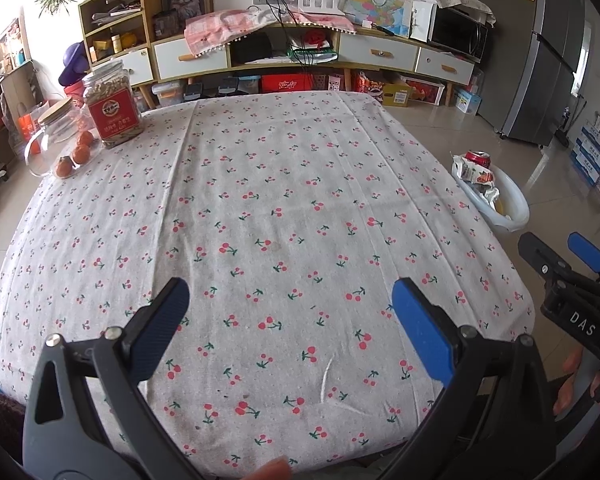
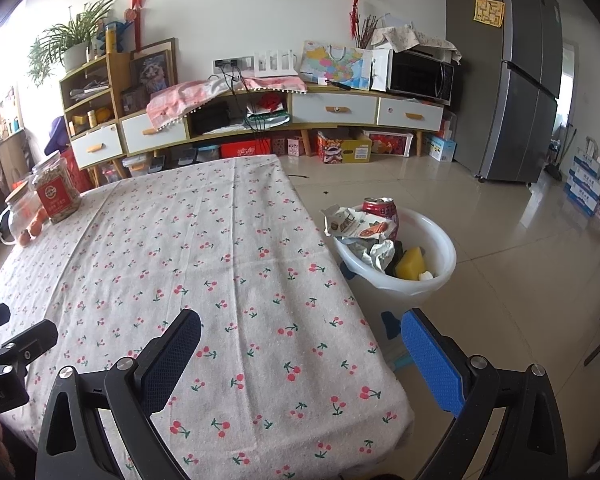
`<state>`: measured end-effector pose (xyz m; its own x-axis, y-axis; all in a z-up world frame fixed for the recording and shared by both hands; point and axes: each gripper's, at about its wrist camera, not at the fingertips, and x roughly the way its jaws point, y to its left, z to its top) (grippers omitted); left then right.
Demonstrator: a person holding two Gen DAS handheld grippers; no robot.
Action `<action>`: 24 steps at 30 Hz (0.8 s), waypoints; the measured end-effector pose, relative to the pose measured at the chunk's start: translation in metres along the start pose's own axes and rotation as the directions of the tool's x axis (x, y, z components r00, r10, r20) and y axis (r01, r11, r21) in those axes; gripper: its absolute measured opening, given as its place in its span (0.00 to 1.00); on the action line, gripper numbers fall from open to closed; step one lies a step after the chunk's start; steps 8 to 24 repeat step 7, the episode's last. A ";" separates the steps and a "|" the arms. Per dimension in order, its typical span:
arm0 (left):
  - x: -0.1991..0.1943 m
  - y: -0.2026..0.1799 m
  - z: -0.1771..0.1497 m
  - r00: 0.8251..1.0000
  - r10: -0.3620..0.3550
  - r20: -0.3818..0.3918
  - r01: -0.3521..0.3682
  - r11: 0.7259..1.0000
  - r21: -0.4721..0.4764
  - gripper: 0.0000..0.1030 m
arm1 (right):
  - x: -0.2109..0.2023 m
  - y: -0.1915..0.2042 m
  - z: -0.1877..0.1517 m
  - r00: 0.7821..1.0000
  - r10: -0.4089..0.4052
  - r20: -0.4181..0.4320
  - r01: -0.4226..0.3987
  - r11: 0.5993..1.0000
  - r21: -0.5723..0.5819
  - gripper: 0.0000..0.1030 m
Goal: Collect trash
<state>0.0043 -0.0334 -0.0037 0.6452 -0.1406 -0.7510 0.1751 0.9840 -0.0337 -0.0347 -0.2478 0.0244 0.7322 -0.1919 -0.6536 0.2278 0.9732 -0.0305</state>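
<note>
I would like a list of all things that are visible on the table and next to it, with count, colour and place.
tablecloth: one, white with red cherries, covers the table
snack jar: one, clear with red label, far left corner of the table
glass jar: one, clear with a wooden lid, left of the snack jar
oranges: at least three, orange, in front of the two jars
basin: one, white, on the floor right of the table
can: one, red, upright in the basin
wrappers: several, crumpled, in the basin
sponge: one, yellow, in the basin
left tongs: open, above the near table edge
right tongs: open, above the right table edge
</note>
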 end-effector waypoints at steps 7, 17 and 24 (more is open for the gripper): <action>0.002 -0.003 0.001 1.000 -0.015 -0.005 0.015 1.000 -0.018 0.98 | -0.001 -0.004 0.000 1.000 0.019 -0.013 -0.019 1.000 0.018 0.98; 0.002 -0.003 0.001 1.000 -0.015 -0.005 0.015 1.000 -0.018 0.98 | -0.001 -0.004 0.000 1.000 0.019 -0.013 -0.019 1.000 0.018 0.98; 0.002 -0.003 0.001 1.000 -0.015 -0.005 0.015 1.000 -0.018 0.98 | -0.001 -0.004 0.000 1.000 0.019 -0.013 -0.019 1.000 0.018 0.98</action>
